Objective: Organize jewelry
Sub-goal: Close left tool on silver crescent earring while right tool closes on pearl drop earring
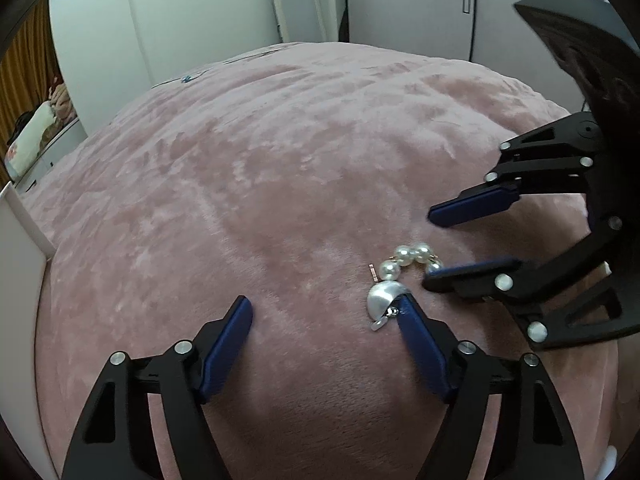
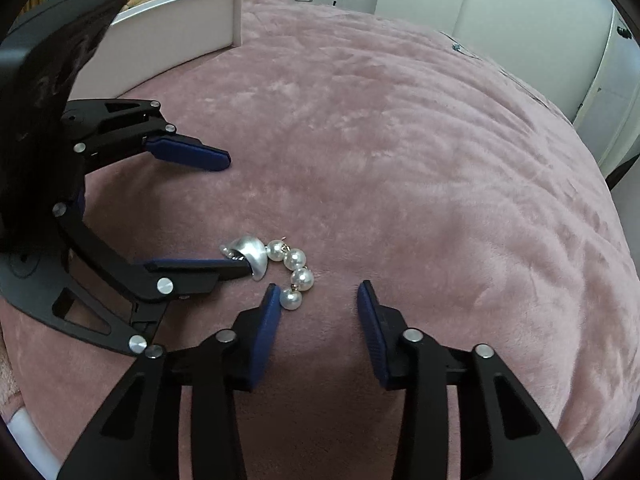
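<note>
Pink plush bedspread [image 1: 280, 160], pearl earring [image 2: 280, 264] between both wide-open, empty tongs [image 1: 326, 312] [image 2: 318, 292]; window only in right view.

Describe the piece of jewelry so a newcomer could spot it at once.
On the wide pink plush blanket, look between the two black grippers with blue pads. There lies a pearl earring: a short curved strand of white pearls ending in a brushed silver dome. It is the only shiny object on the fabric.
</note>
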The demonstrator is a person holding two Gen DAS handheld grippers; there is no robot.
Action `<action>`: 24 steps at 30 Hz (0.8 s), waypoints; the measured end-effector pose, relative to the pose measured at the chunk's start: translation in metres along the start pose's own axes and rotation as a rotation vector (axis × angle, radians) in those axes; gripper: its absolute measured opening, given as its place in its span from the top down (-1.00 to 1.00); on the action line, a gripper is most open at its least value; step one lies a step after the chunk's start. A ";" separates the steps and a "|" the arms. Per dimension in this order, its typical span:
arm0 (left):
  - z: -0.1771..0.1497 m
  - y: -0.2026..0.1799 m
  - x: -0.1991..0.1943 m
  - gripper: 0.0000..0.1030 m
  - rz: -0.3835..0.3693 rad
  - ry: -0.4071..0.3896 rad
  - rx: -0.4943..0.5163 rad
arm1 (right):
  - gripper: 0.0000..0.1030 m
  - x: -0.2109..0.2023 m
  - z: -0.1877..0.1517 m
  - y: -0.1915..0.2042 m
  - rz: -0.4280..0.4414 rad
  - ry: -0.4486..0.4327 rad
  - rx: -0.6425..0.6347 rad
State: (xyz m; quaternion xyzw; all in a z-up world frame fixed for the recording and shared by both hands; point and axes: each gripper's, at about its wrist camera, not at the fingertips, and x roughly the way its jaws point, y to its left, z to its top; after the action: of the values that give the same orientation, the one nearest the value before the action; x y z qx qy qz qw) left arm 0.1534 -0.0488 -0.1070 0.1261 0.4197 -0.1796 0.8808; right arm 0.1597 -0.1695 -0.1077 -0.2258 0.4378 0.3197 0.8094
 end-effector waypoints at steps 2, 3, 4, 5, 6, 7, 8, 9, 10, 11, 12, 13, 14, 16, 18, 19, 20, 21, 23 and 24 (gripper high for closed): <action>0.000 -0.002 0.001 -0.29 -0.019 -0.001 0.010 | 0.40 0.001 0.001 -0.001 0.001 0.004 0.007; 0.000 -0.003 0.001 -0.25 -0.026 -0.002 0.016 | 0.45 0.001 0.001 -0.001 0.001 0.007 0.009; 0.000 -0.004 0.002 -0.16 -0.032 -0.003 0.019 | 0.49 0.001 0.001 -0.001 -0.001 0.008 0.012; 0.000 -0.005 0.002 -0.06 -0.040 -0.005 0.021 | 0.52 0.001 0.001 -0.001 -0.001 0.009 0.014; 0.000 -0.006 0.002 0.02 -0.046 -0.007 0.023 | 0.57 0.001 0.001 -0.001 -0.002 0.011 0.015; 0.000 -0.006 0.003 0.06 -0.051 -0.007 0.026 | 0.60 0.002 0.001 -0.002 -0.002 0.012 0.019; 0.000 -0.007 0.003 0.16 -0.057 -0.007 0.028 | 0.61 0.001 0.001 -0.002 0.001 0.012 0.023; 0.000 -0.007 0.002 0.30 -0.062 -0.008 0.028 | 0.67 0.001 0.001 -0.002 0.002 0.012 0.024; 0.000 -0.006 0.002 0.37 -0.068 -0.007 0.028 | 0.74 0.001 0.001 -0.002 0.006 0.012 0.023; 0.000 -0.006 0.003 0.48 -0.073 -0.006 0.027 | 0.77 0.001 0.000 -0.003 0.010 0.013 0.024; -0.001 -0.006 0.003 0.55 -0.078 -0.005 0.024 | 0.77 0.000 0.000 -0.003 0.012 0.011 0.025; -0.001 -0.005 0.003 0.58 -0.084 -0.004 0.021 | 0.77 0.000 0.000 -0.003 0.014 0.011 0.027; -0.001 -0.004 0.003 0.58 -0.088 -0.004 0.017 | 0.77 0.000 -0.001 -0.004 0.016 0.010 0.029; -0.001 -0.002 0.002 0.58 -0.098 -0.005 0.007 | 0.78 -0.001 0.000 -0.004 0.017 0.009 0.032; -0.001 -0.001 0.002 0.58 -0.109 -0.006 -0.003 | 0.78 -0.003 -0.001 -0.004 0.014 0.006 0.032; -0.001 0.000 0.001 0.58 -0.113 -0.007 -0.010 | 0.78 -0.004 -0.001 -0.004 0.012 0.004 0.034; -0.001 0.001 0.000 0.58 -0.116 -0.008 -0.014 | 0.78 -0.005 -0.001 -0.005 0.011 0.004 0.036; -0.001 0.002 0.000 0.58 -0.118 -0.008 -0.017 | 0.78 -0.006 -0.001 -0.006 0.005 0.003 0.038; -0.001 0.003 -0.001 0.58 -0.116 -0.008 -0.023 | 0.78 -0.008 -0.001 -0.008 -0.003 0.003 0.046; -0.001 0.004 -0.001 0.58 -0.114 -0.005 -0.027 | 0.78 -0.009 0.000 -0.010 -0.010 0.001 0.052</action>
State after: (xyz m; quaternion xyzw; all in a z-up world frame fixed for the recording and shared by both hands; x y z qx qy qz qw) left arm 0.1535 -0.0441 -0.1064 0.0899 0.4261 -0.2241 0.8719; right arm 0.1628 -0.1795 -0.0991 -0.2072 0.4453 0.3039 0.8164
